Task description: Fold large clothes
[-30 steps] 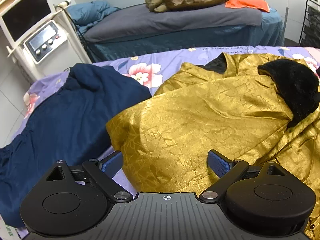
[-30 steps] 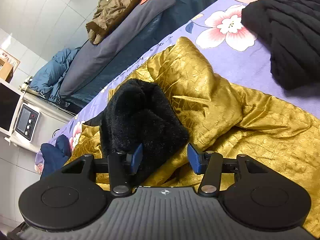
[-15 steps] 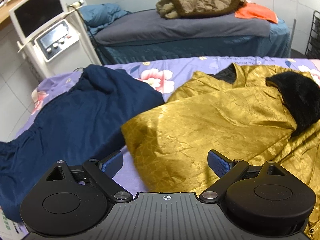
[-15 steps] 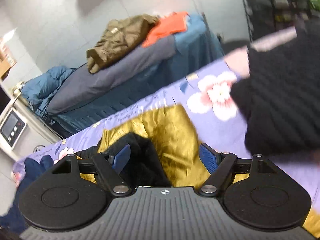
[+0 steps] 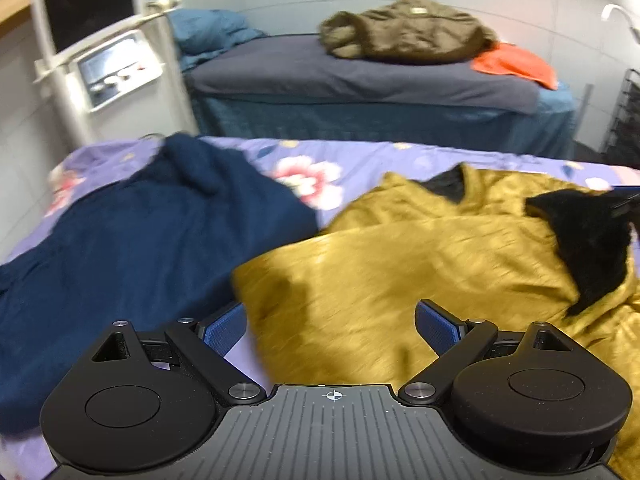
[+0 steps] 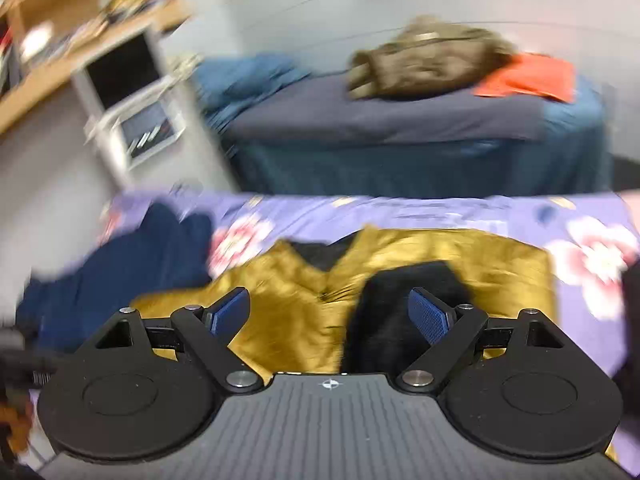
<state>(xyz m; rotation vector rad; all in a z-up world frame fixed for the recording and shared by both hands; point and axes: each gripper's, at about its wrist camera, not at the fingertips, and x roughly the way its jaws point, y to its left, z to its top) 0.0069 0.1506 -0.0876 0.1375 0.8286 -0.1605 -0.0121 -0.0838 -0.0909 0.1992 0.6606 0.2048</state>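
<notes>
A gold crinkled jacket (image 5: pixel 400 264) with black fleece lining (image 5: pixel 592 240) lies folded over on the floral purple bedsheet (image 5: pixel 352 160). My left gripper (image 5: pixel 330 322) is open and empty, held above the jacket's near left edge. The jacket also shows in the right wrist view (image 6: pixel 296 304), with its black lining (image 6: pixel 400 304) turned out. My right gripper (image 6: pixel 330 312) is open and empty, held above the jacket. Both views are motion-blurred.
A navy garment (image 5: pixel 140 248) lies left of the jacket. Behind is a second bed (image 5: pixel 360 80) with an olive coat (image 5: pixel 404 28) and an orange cloth (image 5: pixel 516 64). A white machine with a screen (image 5: pixel 100 48) stands at the left.
My right gripper opened wide, let go of the jacket and swung up and back to face the room level. My left gripper drew back and rose a little, staying open.
</notes>
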